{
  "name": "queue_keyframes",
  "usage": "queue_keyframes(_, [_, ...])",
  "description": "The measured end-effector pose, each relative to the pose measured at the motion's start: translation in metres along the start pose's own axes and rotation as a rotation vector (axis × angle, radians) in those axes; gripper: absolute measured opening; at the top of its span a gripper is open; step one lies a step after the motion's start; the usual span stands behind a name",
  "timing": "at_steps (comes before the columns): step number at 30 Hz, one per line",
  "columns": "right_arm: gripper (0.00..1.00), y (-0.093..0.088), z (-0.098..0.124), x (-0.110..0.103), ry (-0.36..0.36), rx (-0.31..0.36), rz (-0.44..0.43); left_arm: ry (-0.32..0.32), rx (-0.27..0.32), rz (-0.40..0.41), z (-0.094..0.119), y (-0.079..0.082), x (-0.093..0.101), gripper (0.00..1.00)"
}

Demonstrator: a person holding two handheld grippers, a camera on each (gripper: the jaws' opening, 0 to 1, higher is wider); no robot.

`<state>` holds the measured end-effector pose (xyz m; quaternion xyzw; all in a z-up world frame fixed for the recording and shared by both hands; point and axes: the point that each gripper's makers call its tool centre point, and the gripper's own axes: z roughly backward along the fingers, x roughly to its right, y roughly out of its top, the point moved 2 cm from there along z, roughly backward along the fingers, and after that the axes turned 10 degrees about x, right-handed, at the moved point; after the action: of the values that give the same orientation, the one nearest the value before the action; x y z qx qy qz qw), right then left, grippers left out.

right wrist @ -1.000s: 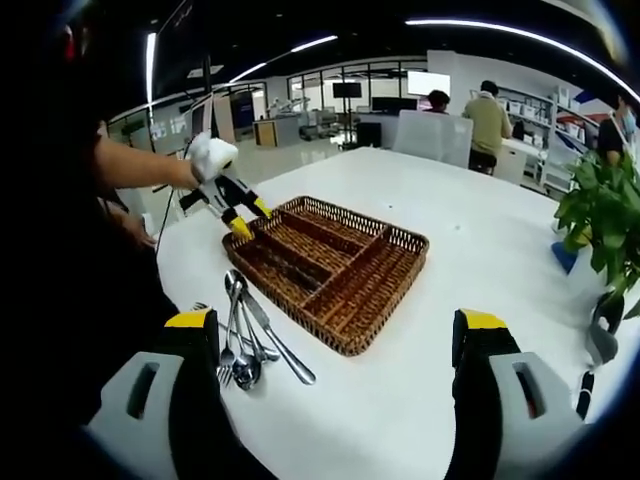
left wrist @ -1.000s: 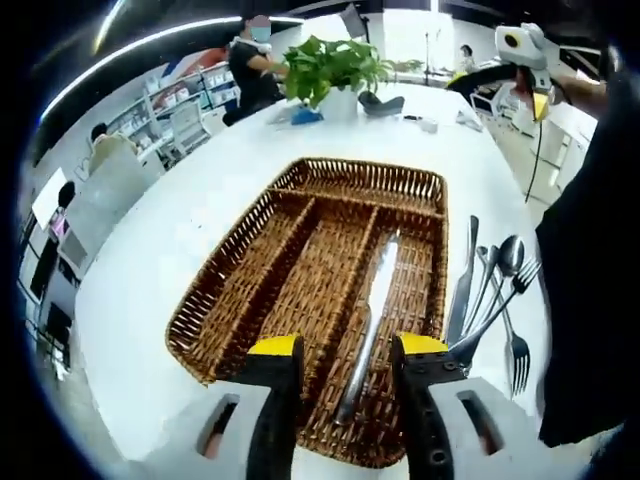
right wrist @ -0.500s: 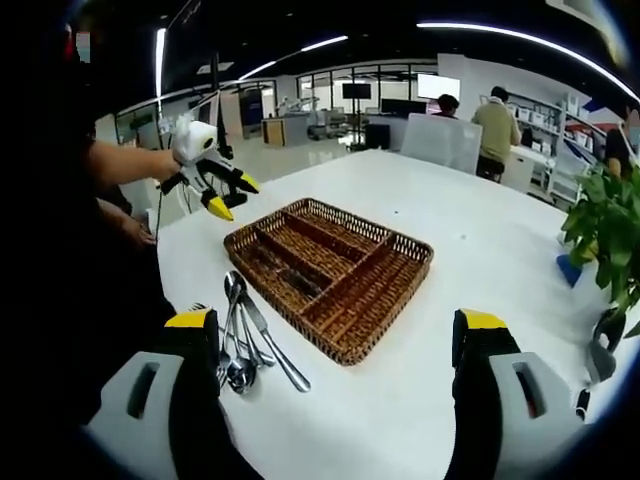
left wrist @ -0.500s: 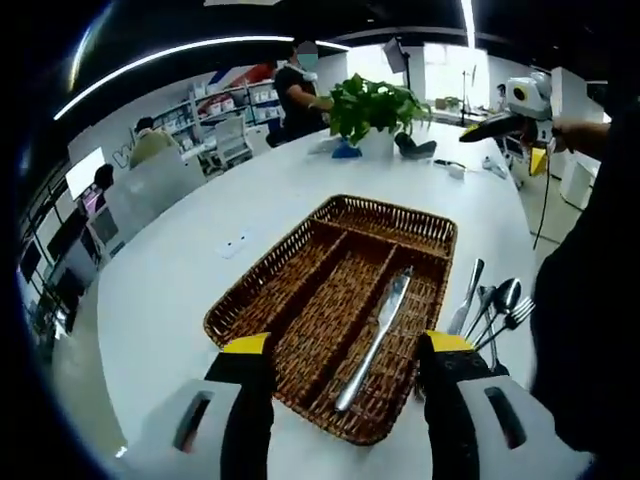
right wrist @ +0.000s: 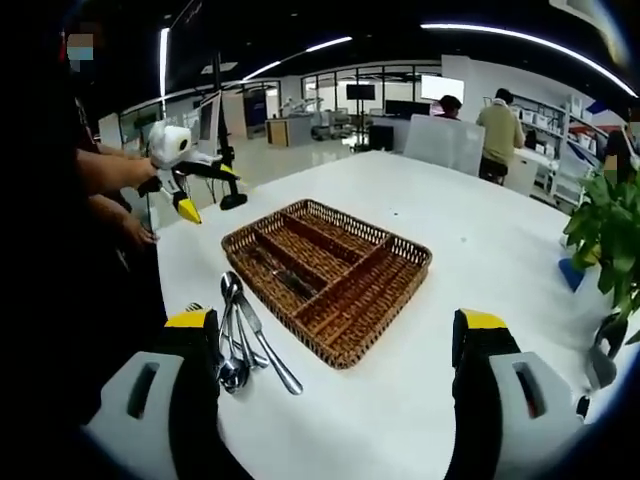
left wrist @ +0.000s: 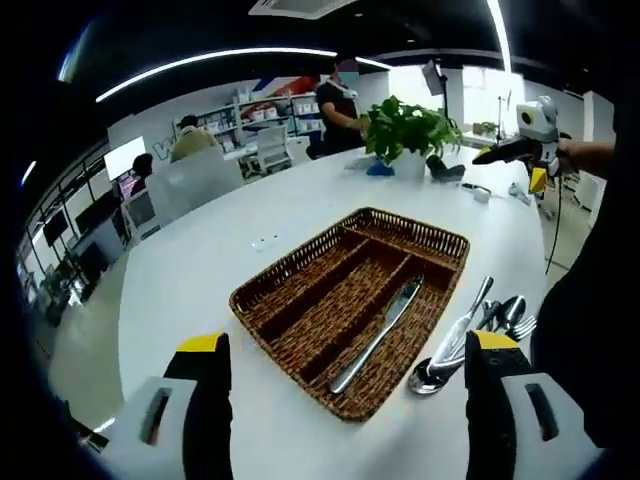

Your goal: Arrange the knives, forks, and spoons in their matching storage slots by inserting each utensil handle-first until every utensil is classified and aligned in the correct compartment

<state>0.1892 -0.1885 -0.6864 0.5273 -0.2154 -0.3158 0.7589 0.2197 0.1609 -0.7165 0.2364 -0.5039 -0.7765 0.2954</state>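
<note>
On the white tabletop (left wrist: 180, 290), a wicker tray (left wrist: 300, 300) holds what looks like a knife (left wrist: 378, 334), loose cutlery (right wrist: 240, 335) beside it, and both the left claw (left wrist: 340, 400) and right claw (right wrist: 335, 380) gape wide and empty.

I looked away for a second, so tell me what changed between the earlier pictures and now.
The left tool has pulled up and back from the wicker tray, jaws open and empty. The knife it hovered over lies in the same tray compartment. The loose utensils beside the tray have not moved. The right tool stays open, holding nothing.
</note>
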Motion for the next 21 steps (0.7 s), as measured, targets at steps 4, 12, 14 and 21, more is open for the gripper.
queue_keyframes(4, [1.00,0.002,0.000,0.005,-0.029,0.004,0.016,0.056,0.040,-0.007,0.010,0.000,0.001,0.99])
queue_keyframes(12, [1.00,0.013,-0.002,0.001,-0.043,0.017,0.030,0.090,0.080,0.001,0.025,0.005,-0.003,0.99])
queue_keyframes(14, [1.00,0.015,-0.003,0.000,-0.033,0.020,0.051,0.083,0.100,-0.005,0.026,0.010,-0.001,0.99])
queue_keyframes(21, [1.00,0.014,-0.007,0.010,-0.053,0.000,0.062,0.043,0.073,-0.053,0.021,0.009,-0.001,0.99])
